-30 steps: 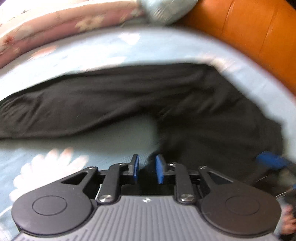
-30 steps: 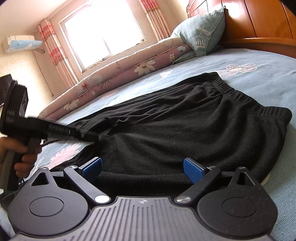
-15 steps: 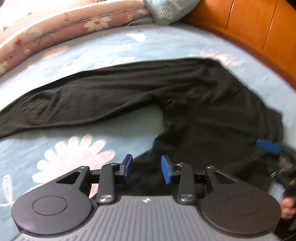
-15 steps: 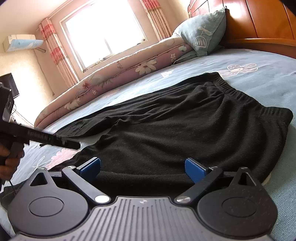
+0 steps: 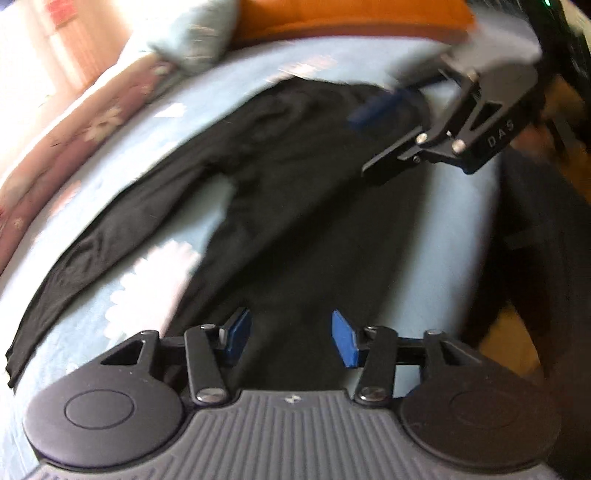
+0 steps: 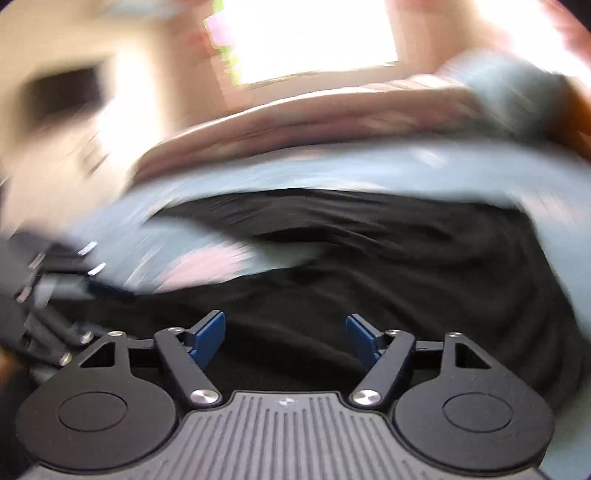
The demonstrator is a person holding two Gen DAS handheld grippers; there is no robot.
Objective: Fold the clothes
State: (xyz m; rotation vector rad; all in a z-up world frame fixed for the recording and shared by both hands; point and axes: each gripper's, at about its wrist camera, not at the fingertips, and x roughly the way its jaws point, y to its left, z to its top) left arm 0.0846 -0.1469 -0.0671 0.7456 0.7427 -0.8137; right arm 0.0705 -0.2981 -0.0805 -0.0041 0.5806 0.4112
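Note:
Black trousers lie spread on the light blue bed sheet, with one leg stretching to the lower left. My left gripper hovers over the nearer leg. Its jaws are opening and nothing is pinched between the blue pads. My right gripper hangs tilted above the waistband end at the upper right. In the blurred right wrist view the right gripper is over the trousers. Its jaws are closing, with no cloth caught between the pads. The left gripper's frame shows at the left edge.
A pale blue pillow and a rolled floral quilt lie along the far side of the bed. An orange wooden headboard stands behind them. A bright window fills the top of the right wrist view.
The left gripper has swung sideways and rolled, and its jaws stand wider. The right gripper has lifted and rolled, its jaws are narrower, and it now shows high in the left wrist view.

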